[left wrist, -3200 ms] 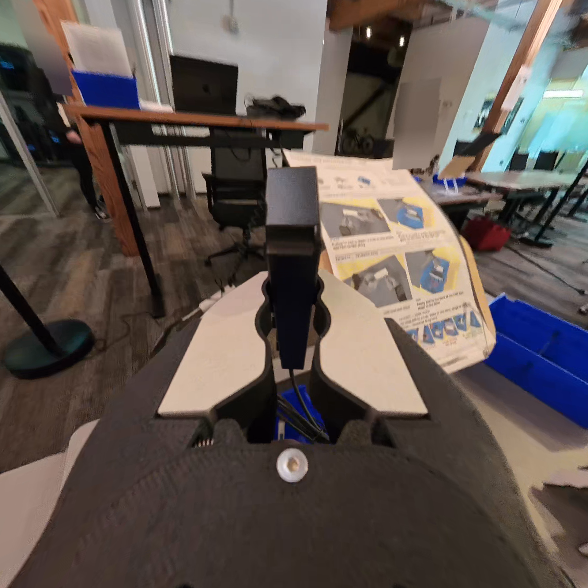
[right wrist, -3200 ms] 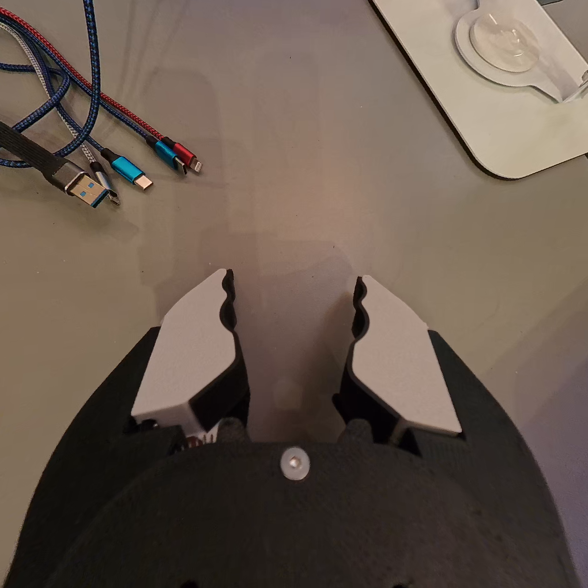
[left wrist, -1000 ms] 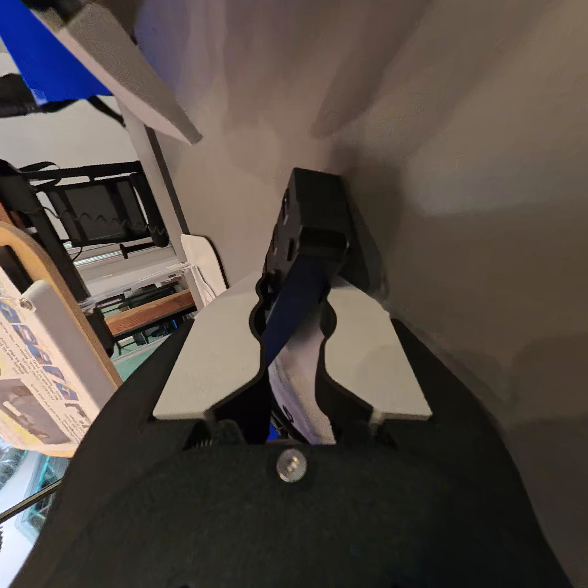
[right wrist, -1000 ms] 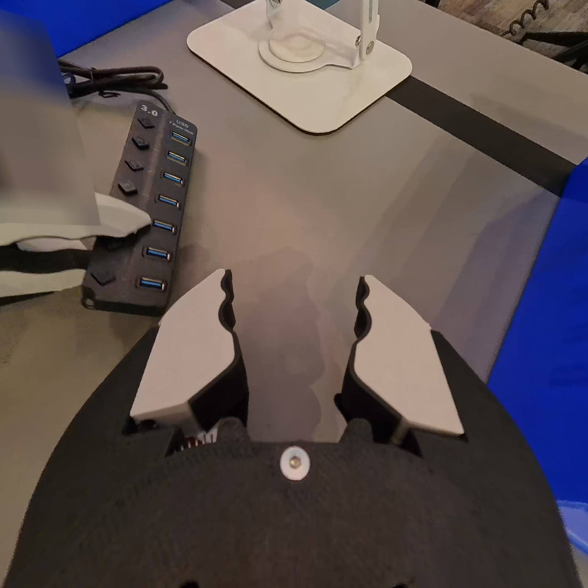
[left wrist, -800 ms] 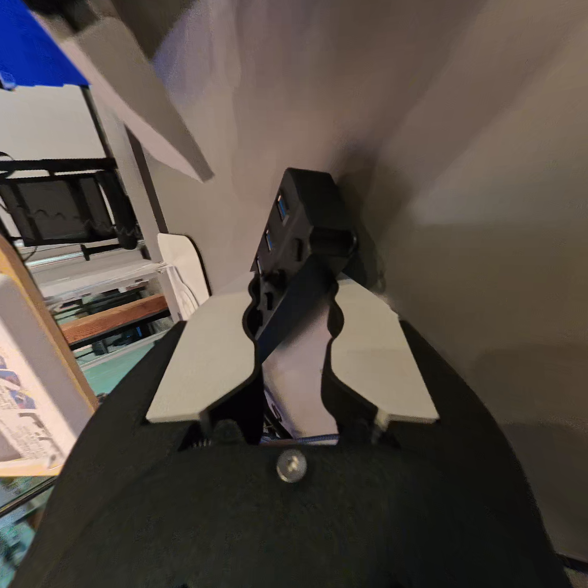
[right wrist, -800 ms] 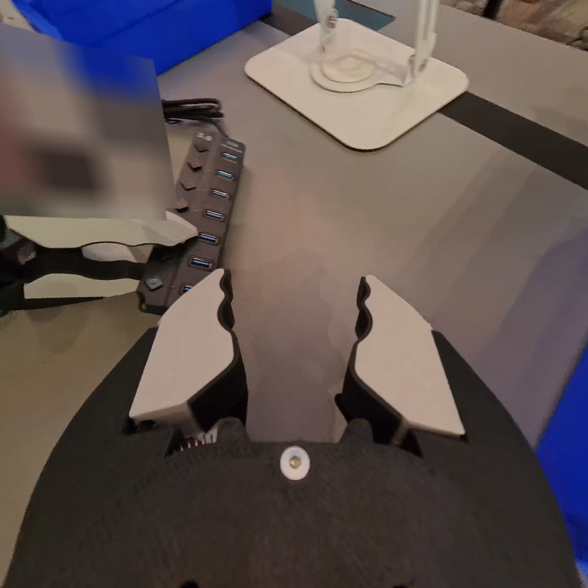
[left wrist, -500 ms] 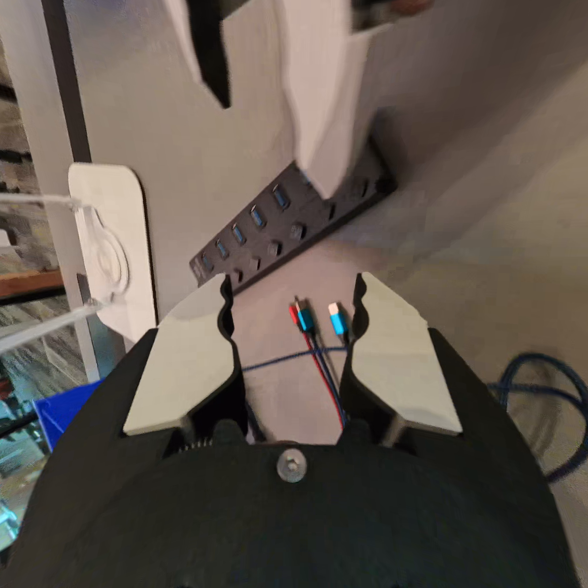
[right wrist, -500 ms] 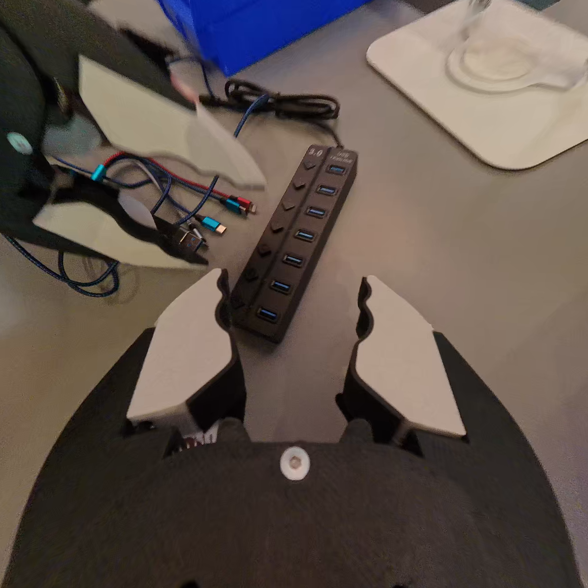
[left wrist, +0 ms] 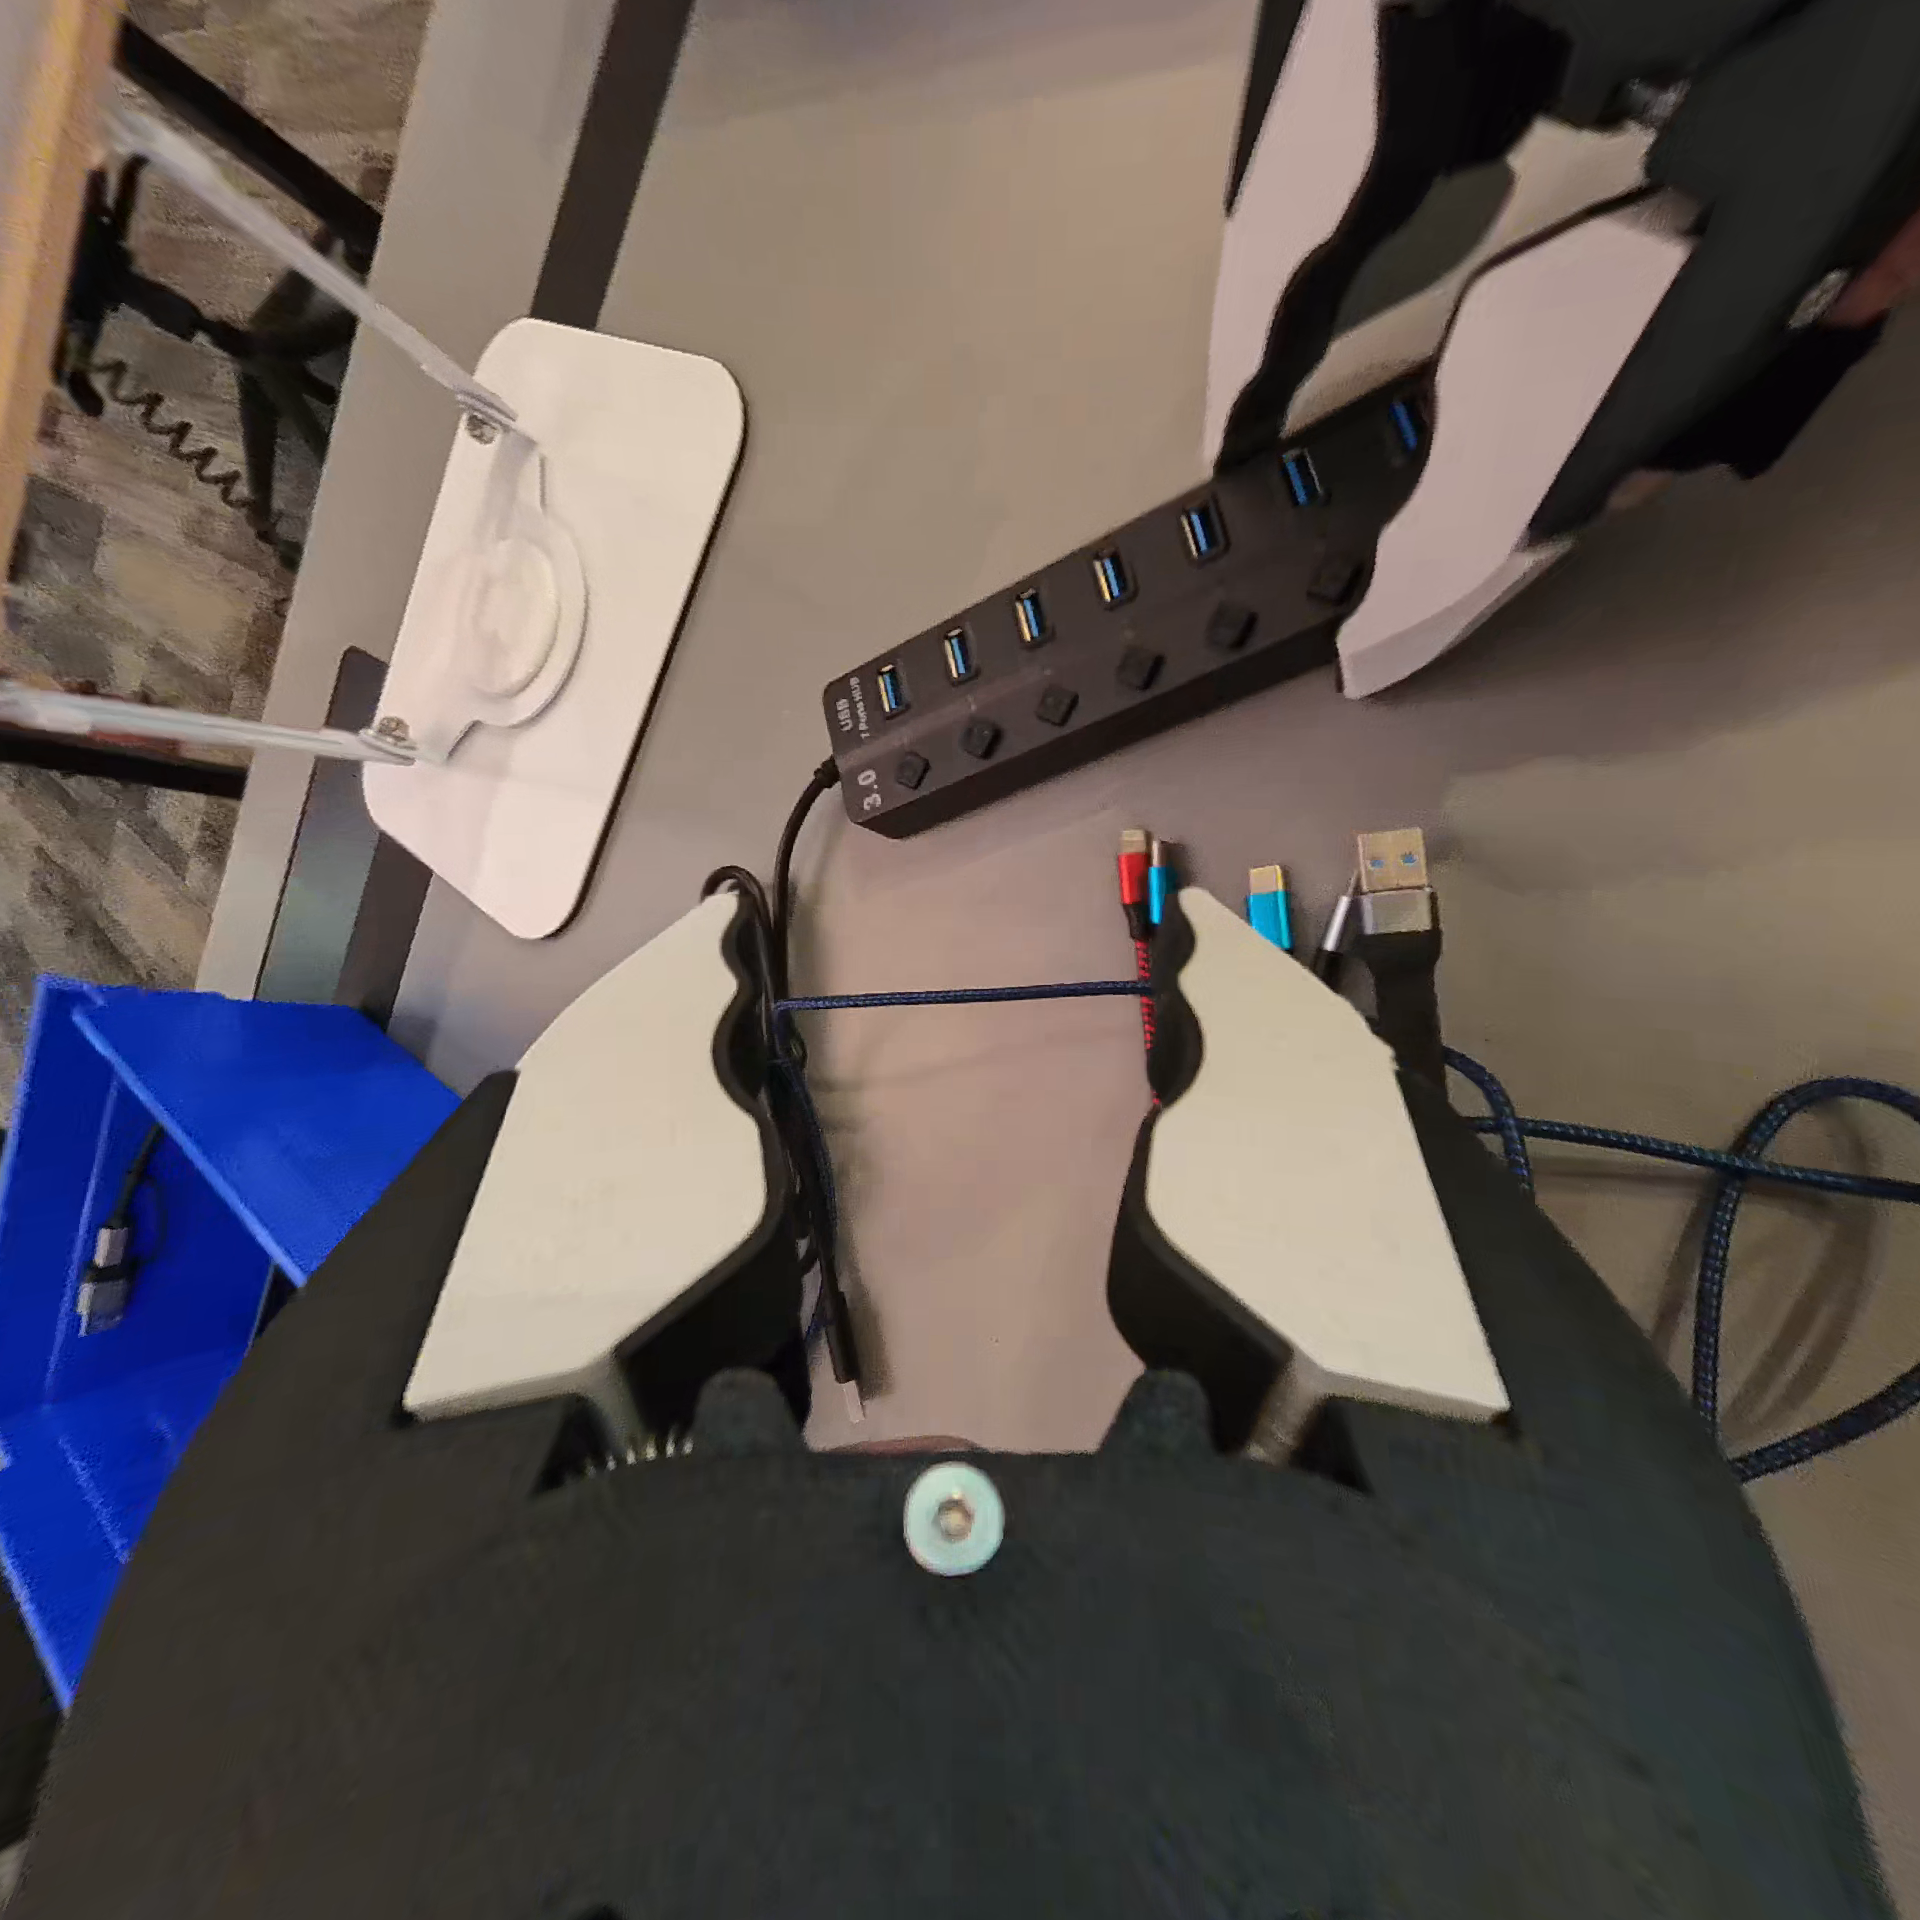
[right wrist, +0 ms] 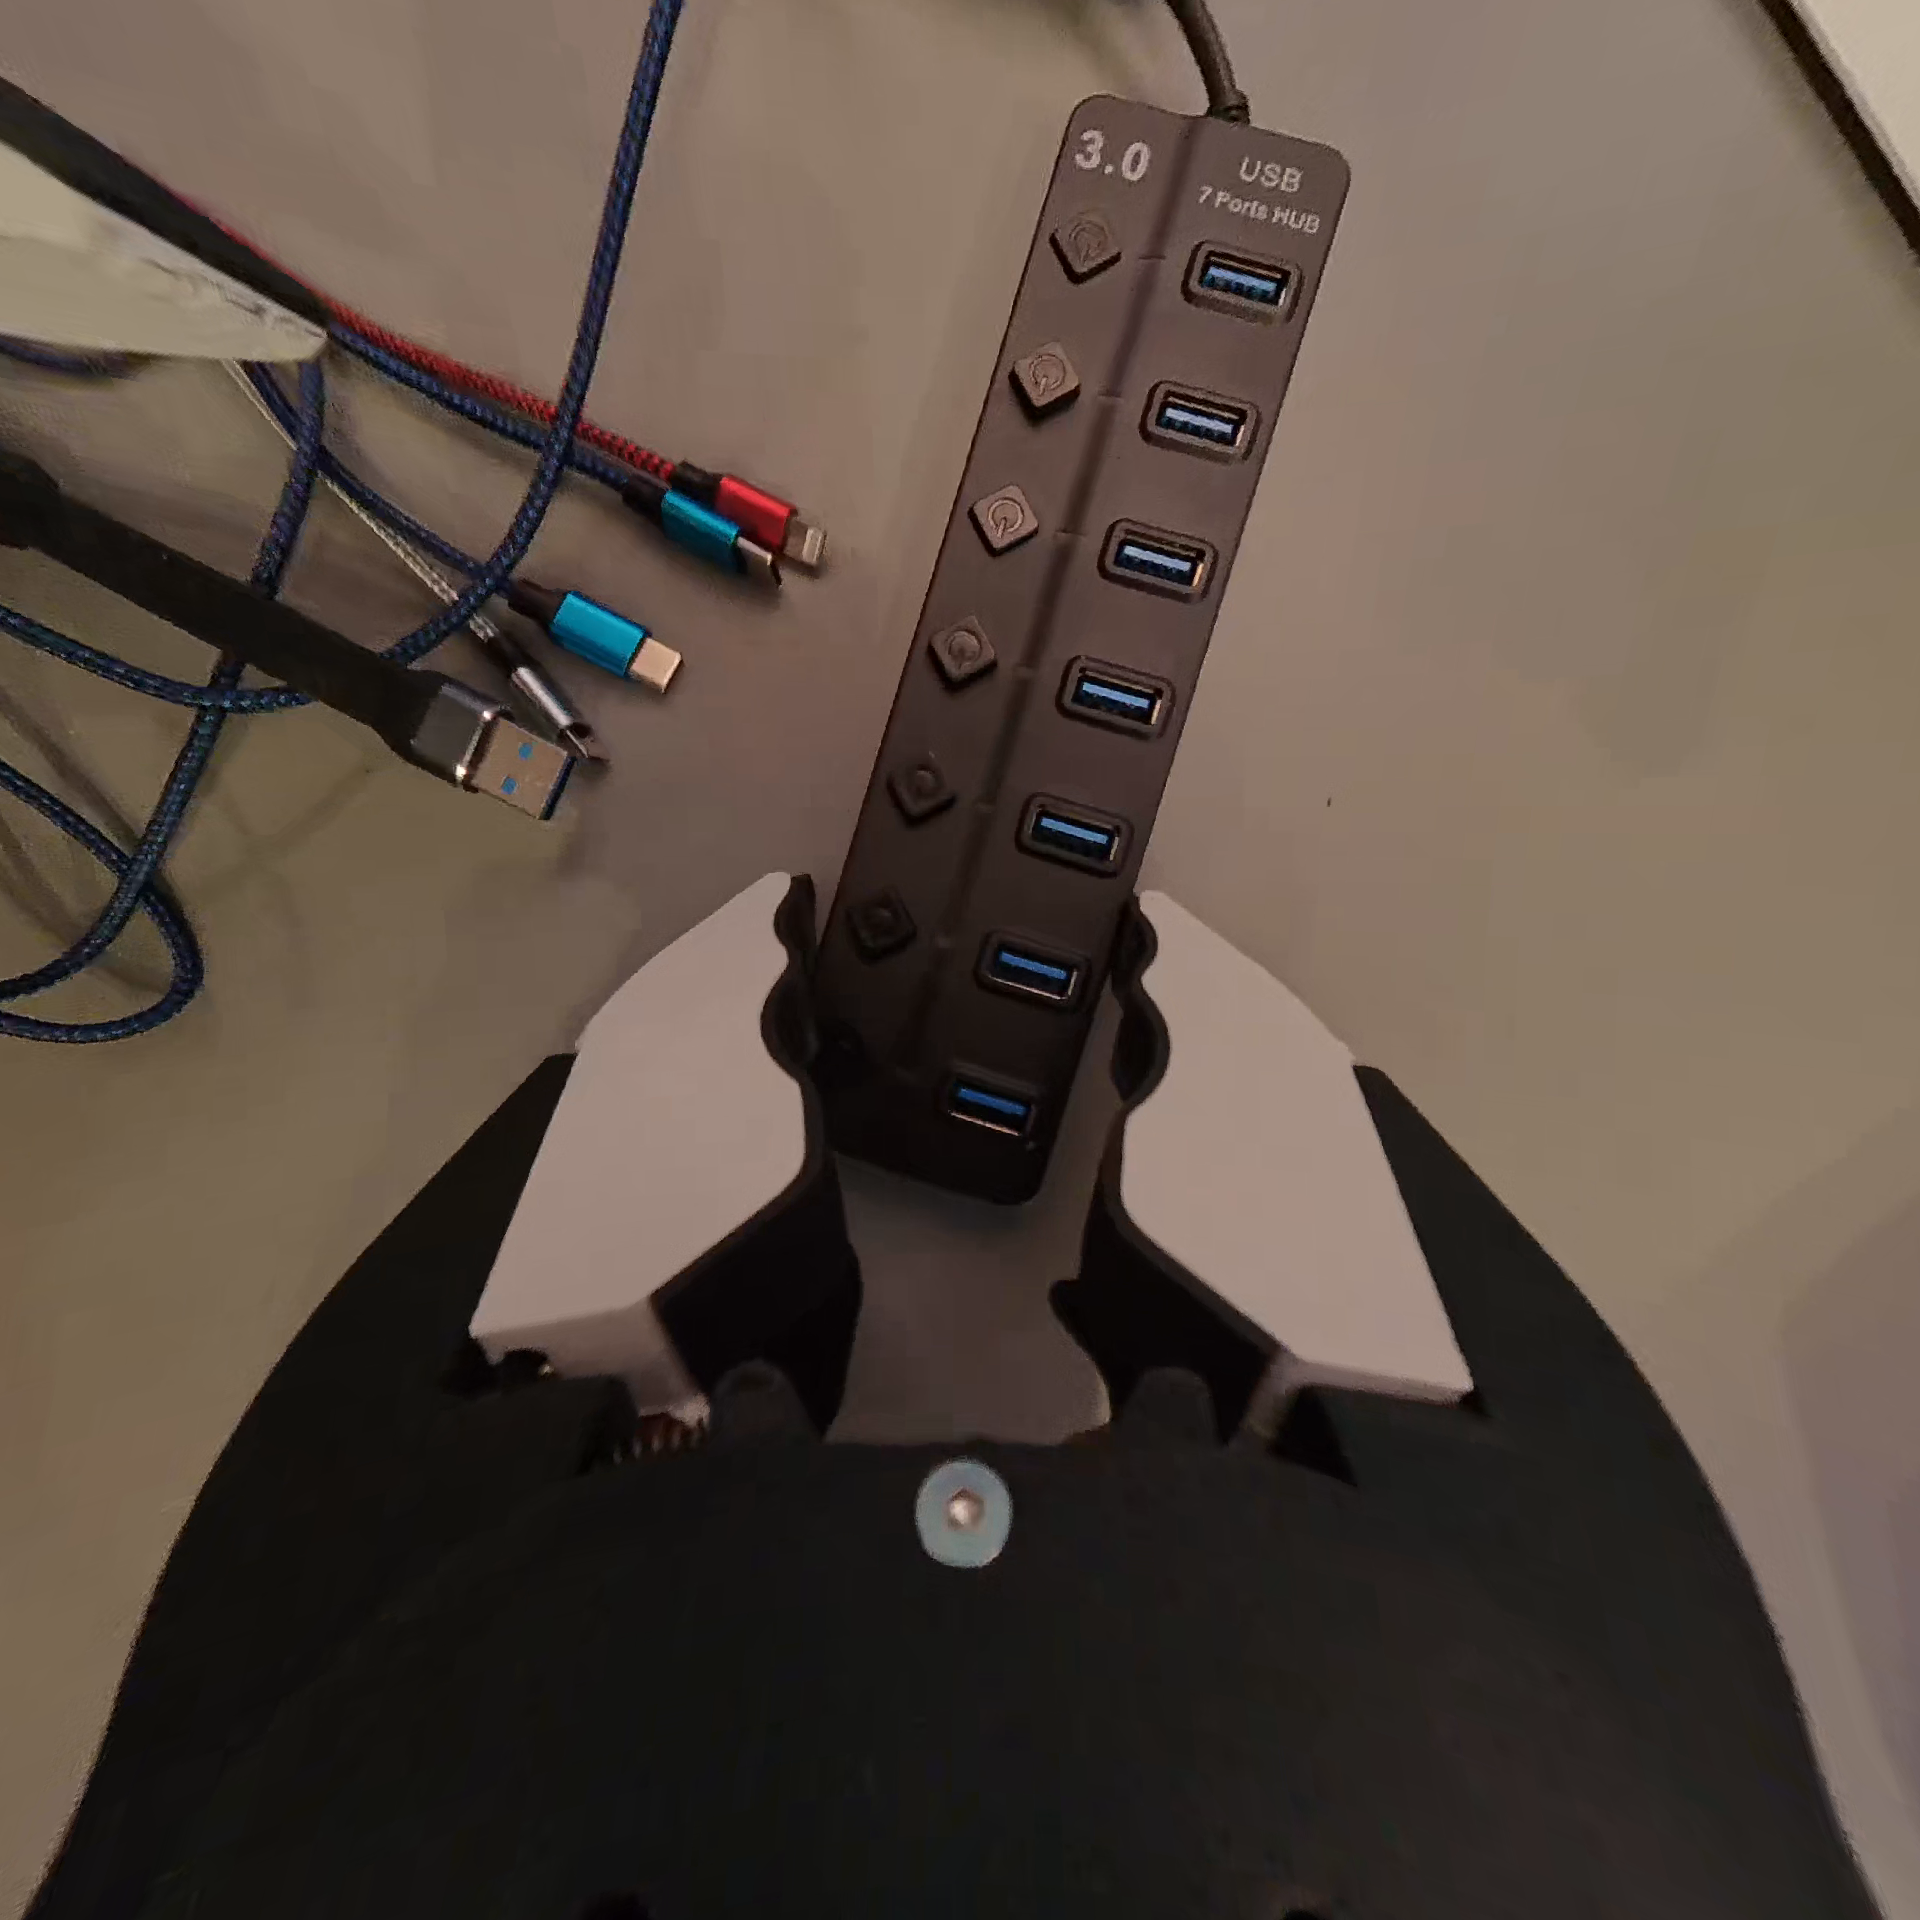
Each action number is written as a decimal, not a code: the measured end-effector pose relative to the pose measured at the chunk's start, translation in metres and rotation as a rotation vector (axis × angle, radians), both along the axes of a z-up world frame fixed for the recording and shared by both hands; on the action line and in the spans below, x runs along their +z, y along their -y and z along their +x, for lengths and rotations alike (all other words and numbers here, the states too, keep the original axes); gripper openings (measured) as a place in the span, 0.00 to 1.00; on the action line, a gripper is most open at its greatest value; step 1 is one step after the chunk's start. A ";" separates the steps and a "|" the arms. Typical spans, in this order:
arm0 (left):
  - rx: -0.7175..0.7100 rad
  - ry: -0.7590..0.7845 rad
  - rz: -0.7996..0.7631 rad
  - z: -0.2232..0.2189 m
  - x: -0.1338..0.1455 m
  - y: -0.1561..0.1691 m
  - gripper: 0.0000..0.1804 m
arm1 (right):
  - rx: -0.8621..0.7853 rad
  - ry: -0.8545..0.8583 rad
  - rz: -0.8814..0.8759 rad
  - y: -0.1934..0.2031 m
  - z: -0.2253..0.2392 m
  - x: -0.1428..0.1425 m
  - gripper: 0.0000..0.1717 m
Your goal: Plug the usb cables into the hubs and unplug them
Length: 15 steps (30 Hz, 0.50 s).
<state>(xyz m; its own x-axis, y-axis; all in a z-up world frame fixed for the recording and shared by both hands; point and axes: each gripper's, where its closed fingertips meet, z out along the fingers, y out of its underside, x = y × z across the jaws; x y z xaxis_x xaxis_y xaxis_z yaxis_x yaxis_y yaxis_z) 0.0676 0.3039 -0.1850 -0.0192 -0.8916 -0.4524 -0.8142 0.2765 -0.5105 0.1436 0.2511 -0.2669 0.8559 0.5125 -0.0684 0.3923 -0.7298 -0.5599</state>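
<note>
Bracing the black seven-port hub (right wrist: 1101,644) on the bench (right wrist: 1558,727), my right gripper (right wrist: 961,977) pinched its near end while my left gripper (left wrist: 961,997) hung wide open and bare over the cable plugs (left wrist: 1273,899), so next I judged I must grasp the USB-A plug (left wrist: 1392,883).

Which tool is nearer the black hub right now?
Right. The right tool straddles the hub's near end; the left tool hovers open over the cables beside it.

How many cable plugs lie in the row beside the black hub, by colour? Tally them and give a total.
Red plug: 1
Teal plugs: 2
Silver-grey plugs: 2
Total: 5
</note>
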 end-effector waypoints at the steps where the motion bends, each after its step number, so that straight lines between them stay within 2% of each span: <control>1: 0.013 0.026 -0.015 0.000 0.004 -0.002 0.40 | -0.004 -0.043 0.003 0.000 -0.001 0.002 0.32; 11: 0.058 0.211 -0.308 0.001 0.018 0.002 0.39 | -0.063 -0.428 0.117 -0.008 0.009 0.047 0.31; 15: 0.048 0.282 -0.408 0.005 0.024 0.008 0.39 | -0.033 -0.561 0.165 -0.006 0.009 0.070 0.31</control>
